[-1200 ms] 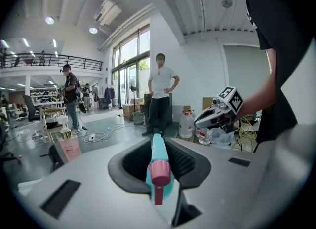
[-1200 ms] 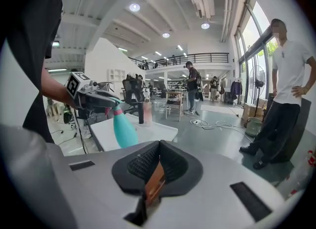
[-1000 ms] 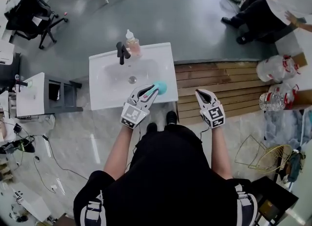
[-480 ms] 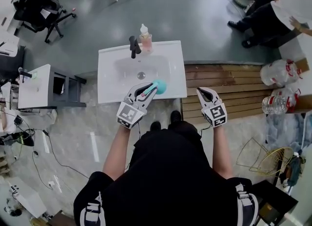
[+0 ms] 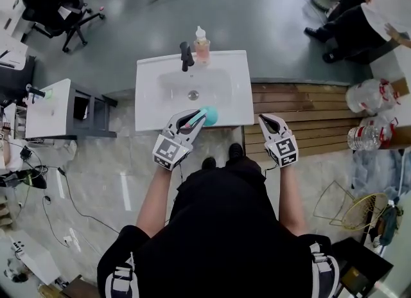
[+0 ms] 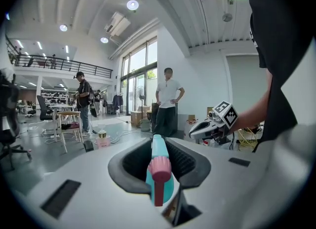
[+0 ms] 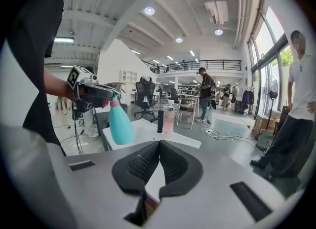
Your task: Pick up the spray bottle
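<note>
A teal spray bottle [image 5: 209,115] with a pink collar hangs over the front part of the white sink [image 5: 149,110], and my left gripper [image 5: 194,119] is shut on its neck. In the left gripper view the bottle's head [image 6: 159,171] sits clamped between the black pads, nozzle toward the camera. My right gripper [image 5: 268,123] is held level with it to the right of the sink, shut with nothing in it. The right gripper view shows the bottle [image 7: 120,123] hanging from the left gripper [image 7: 96,91], and its own pads [image 7: 143,166] meeting at the tips.
A black faucet [image 5: 186,56] and a pink soap bottle [image 5: 201,43] stand at the sink's back edge. Wooden slats [image 5: 302,110] lie to the right, with water jugs [image 5: 369,94] beyond. A white side table [image 5: 48,117] is on the left. People [image 5: 359,14] are at the far right.
Both grippers have drifted left and back toward the sink's front edge, still side by side. The spray bottle stays in the left gripper. The right gripper stays shut.
</note>
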